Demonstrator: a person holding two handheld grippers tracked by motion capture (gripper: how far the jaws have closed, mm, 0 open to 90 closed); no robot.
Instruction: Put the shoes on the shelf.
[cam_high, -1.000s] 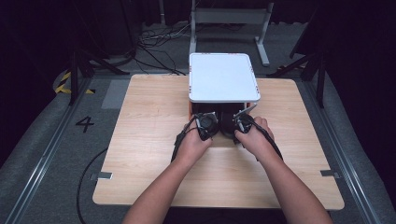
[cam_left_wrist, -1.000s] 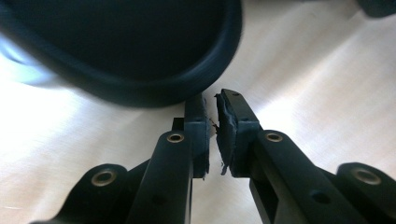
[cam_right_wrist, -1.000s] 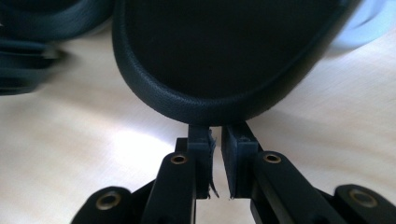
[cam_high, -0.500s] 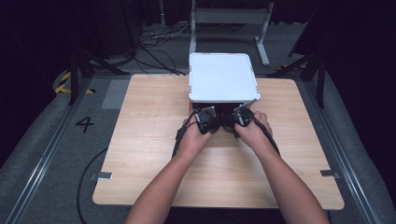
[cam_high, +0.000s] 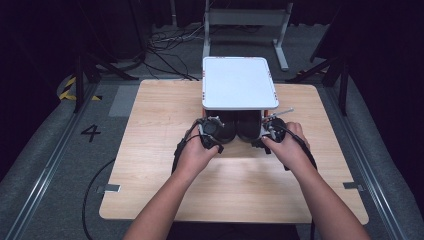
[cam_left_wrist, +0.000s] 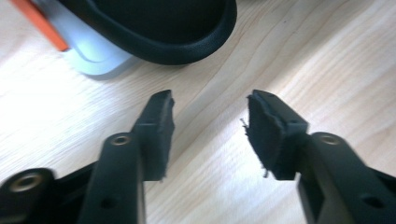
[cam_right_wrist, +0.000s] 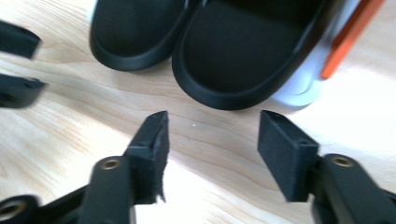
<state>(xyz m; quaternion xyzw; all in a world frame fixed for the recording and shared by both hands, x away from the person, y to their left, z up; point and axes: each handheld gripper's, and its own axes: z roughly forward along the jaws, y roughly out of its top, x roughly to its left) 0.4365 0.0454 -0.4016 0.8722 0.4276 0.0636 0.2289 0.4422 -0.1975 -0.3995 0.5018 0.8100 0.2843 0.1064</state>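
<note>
Two black shoes (cam_high: 237, 130) lie side by side under a white-topped stand (cam_high: 239, 82), toes toward me. My left gripper (cam_high: 211, 132) sits at the left shoe's toe, my right gripper (cam_high: 267, 131) at the right shoe's toe. In the left gripper view the left gripper (cam_left_wrist: 210, 105) is open over bare wood, just short of a black toe (cam_left_wrist: 163, 28). In the right gripper view the right gripper (cam_right_wrist: 212, 121) is open with nothing between its jaws, a little short of both toes (cam_right_wrist: 247, 51). The left gripper's black jaws (cam_right_wrist: 16, 65) show at that view's left edge.
The stand has a white base (cam_left_wrist: 93, 56) and orange edge strips (cam_right_wrist: 350, 37), and rests at the far middle of the wooden table (cam_high: 150, 165). Bare wood spreads to both sides and toward me. Cables and metal frames (cam_high: 245, 20) lie on the floor beyond.
Both hands have shifted a little, the two grippers drifting slightly apart in front of the shoes. Both stay open.
</note>
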